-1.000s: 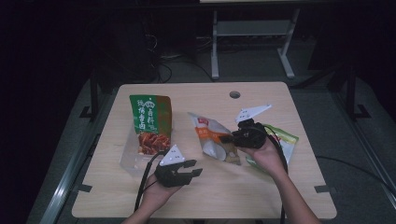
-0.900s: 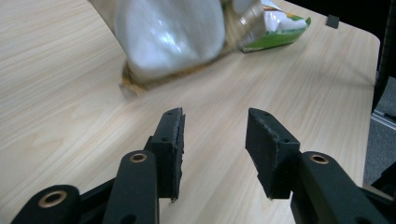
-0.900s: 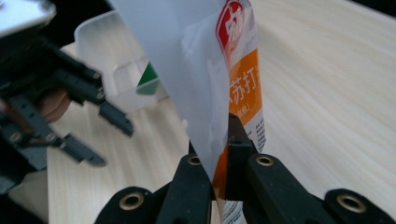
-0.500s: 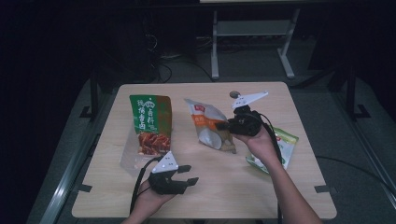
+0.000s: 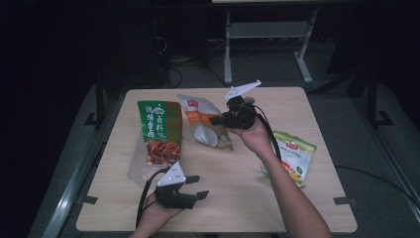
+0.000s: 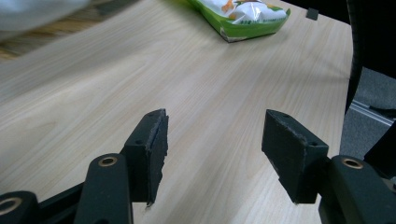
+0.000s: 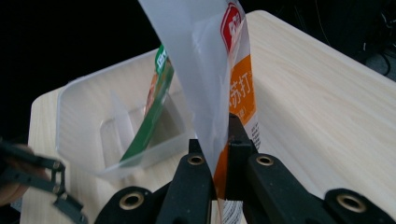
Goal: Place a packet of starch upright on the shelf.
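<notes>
Right tool pinches orange pouch by a thin edge above the bin; may slip. Left tool, jaws just opening, holds nothing.

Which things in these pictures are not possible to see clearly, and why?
- Printed text on the orange-white bag: right gripper view, cut off by the top edge and covered by the right gripper.
- Clear tray: high view, mostly under the green-red bag.
- Green bag: left gripper view, cut by the top edge.
</notes>
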A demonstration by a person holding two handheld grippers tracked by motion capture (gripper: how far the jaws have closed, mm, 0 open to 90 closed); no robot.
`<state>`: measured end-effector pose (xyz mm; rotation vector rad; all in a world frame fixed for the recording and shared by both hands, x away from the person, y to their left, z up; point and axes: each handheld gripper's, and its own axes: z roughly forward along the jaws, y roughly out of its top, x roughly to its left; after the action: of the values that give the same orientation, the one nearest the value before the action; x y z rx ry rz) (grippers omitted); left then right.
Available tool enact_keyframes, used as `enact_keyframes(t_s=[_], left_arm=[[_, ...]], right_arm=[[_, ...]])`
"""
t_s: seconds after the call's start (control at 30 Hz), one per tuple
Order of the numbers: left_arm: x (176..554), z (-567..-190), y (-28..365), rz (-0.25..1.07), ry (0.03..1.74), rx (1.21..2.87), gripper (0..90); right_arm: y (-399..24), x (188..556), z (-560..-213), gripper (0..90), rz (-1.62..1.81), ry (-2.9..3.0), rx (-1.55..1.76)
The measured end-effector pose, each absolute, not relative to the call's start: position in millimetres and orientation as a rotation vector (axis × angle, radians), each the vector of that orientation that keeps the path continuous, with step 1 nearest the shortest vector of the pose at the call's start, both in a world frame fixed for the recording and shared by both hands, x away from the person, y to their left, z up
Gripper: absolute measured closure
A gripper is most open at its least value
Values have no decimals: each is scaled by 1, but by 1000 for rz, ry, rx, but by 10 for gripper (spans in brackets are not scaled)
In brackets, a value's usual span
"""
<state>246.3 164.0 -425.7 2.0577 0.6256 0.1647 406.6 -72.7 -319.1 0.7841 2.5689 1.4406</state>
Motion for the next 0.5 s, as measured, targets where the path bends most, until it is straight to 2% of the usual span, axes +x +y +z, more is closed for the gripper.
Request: enact_keyframes(t_s=[0.5], left_arm=[[246,-429,159,166,605,2078,396]], right_arm=[[-25,442,-308,900,1489,2582,733]])
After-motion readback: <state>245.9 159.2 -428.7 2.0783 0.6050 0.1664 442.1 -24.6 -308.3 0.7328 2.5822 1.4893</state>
